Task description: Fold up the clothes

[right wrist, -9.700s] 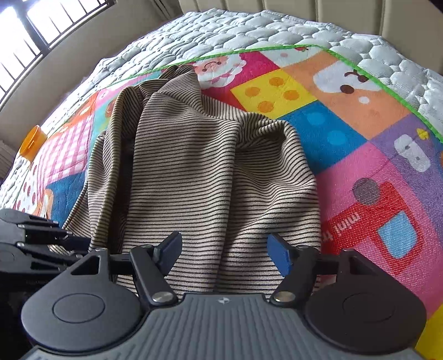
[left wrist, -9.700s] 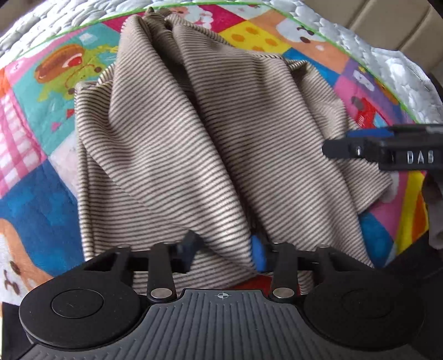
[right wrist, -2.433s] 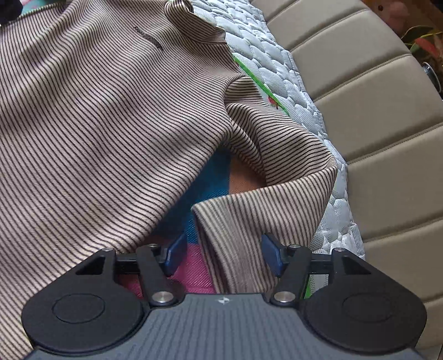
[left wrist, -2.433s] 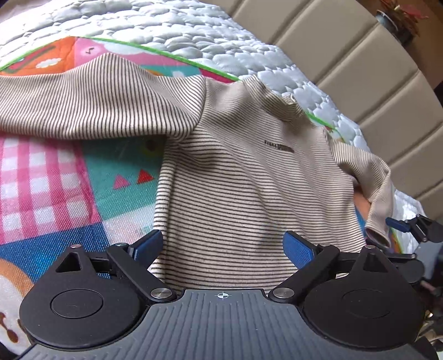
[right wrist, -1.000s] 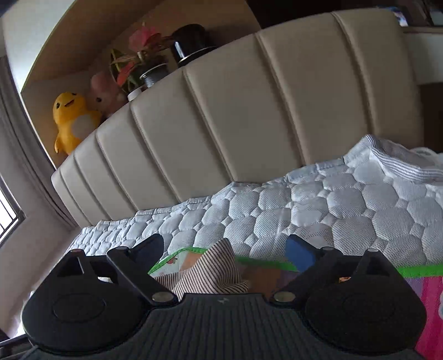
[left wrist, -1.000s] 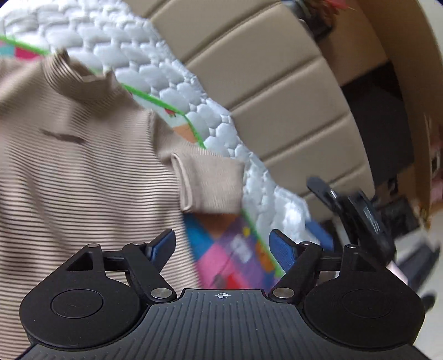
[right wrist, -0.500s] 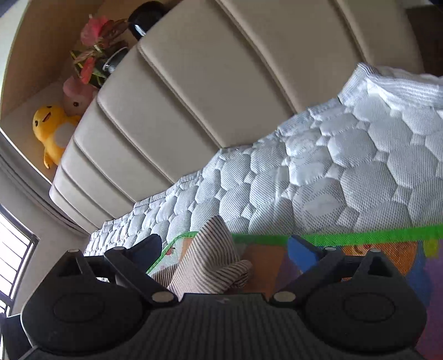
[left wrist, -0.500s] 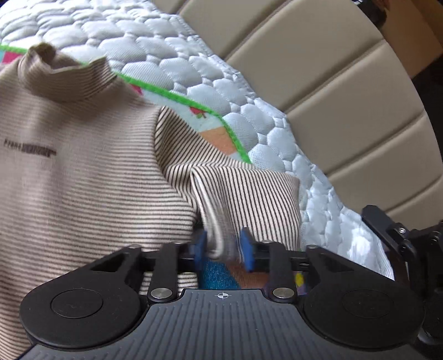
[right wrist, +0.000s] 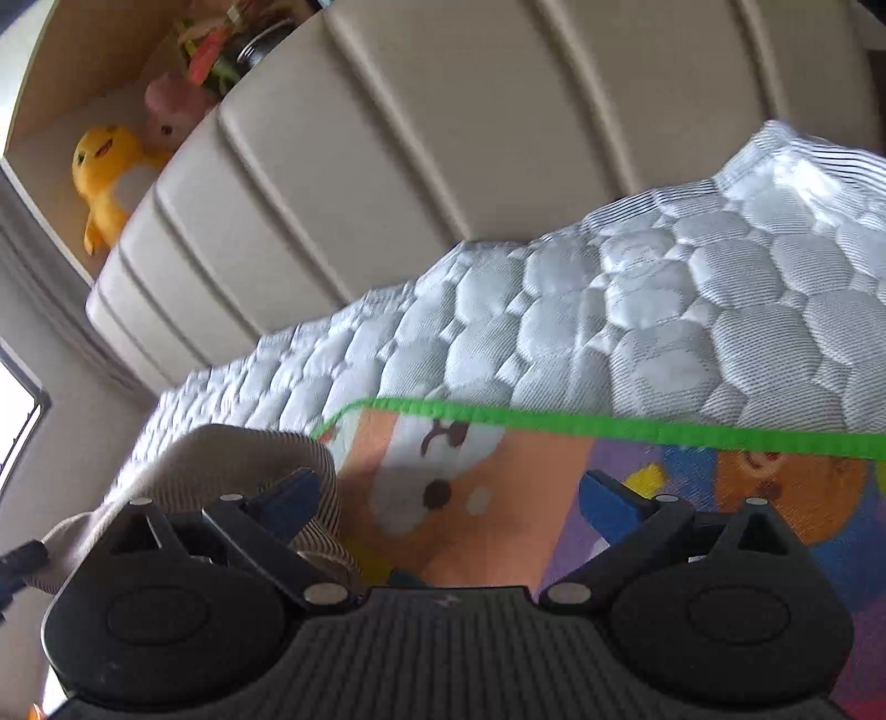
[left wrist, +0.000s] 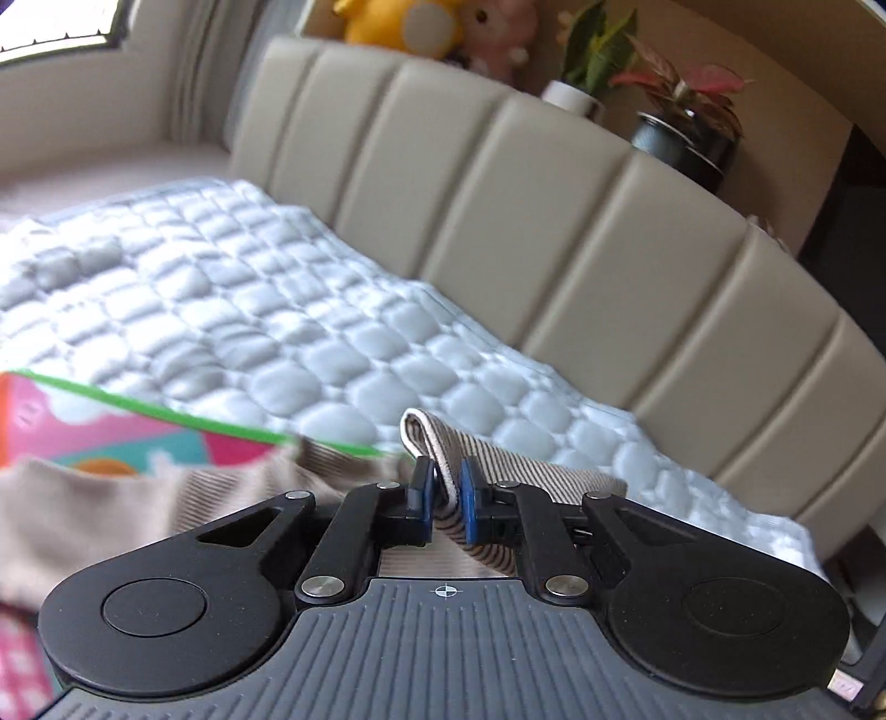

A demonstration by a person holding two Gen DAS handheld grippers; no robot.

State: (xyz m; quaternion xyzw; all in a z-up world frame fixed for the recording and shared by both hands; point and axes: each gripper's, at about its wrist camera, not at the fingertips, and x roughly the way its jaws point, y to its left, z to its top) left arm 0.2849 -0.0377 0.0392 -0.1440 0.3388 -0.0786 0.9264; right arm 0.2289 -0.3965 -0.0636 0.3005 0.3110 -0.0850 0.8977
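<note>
Left tongs (left wrist: 444, 494) clamped on a folded edge of the beige, thin-striped knit top (left wrist: 501, 468); cuff end poking up between the blue pads (left wrist: 470, 501), rest of the sleeve trailing back under the black housing. More of the same garment bunched low on the left, blurred, lying on the colourful patchwork play mat (left wrist: 111, 432) with its green border. Mat spread on the white quilted mattress cover (left wrist: 332, 332) of the bed. Behind it, beige padded headboard with vertical channels (left wrist: 554, 221). On the shelf above: yellow plush duck (left wrist: 398, 22), pink plush toy (left wrist: 498, 39), potted plant in a white pot (left wrist: 576, 83), red-leaved plant in a dark pot (left wrist: 681, 133).

Right tongs (right wrist: 451, 498) spread wide, nothing between the blue fingertips (right wrist: 609, 501). Striped fabric seen here (right wrist: 238, 459) arched up in a raised fold just beside the left-hand finger, partly behind it; touching or only overlapping, cannot tell. Directly ahead of the open gap: orange mat panel with a white cartoon face, green edging beyond, then quilted cover rising to the headboard. Dark tip of the other tool at the far left edge of the right wrist view (right wrist: 19, 559), next to the hanging cloth. Yellow duck and pink toy visible again at upper left. Both views motion-blurred in places.
</note>
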